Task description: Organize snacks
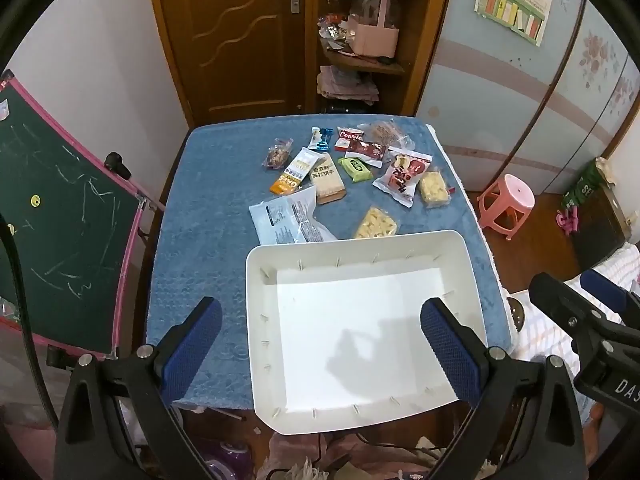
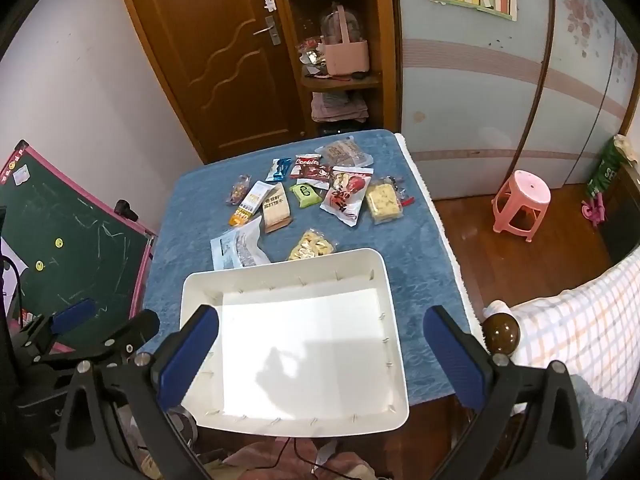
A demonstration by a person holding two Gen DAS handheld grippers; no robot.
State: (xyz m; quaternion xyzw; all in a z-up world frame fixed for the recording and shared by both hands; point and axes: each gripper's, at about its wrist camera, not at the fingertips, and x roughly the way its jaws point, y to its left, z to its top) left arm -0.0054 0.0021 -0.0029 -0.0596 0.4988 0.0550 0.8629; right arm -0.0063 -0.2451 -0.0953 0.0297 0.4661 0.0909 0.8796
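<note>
Straight ahead of both sets of fingers sits the white bin [image 1: 362,332], empty and set at the table's [image 1: 192,216] near edge, likely so packets can be dropped in with a short carry. Beyond the bin's far rim, the snacks [image 1: 352,168] lie scattered on the blue cloth, none yet collected. The left gripper [image 1: 322,344] hovers with fingers wide apart, holding nothing; the right gripper [image 2: 320,352] does the same. The yellow-filled packet [image 2: 312,245] lies nearest the fingers, the easiest first pick by my read.
</note>
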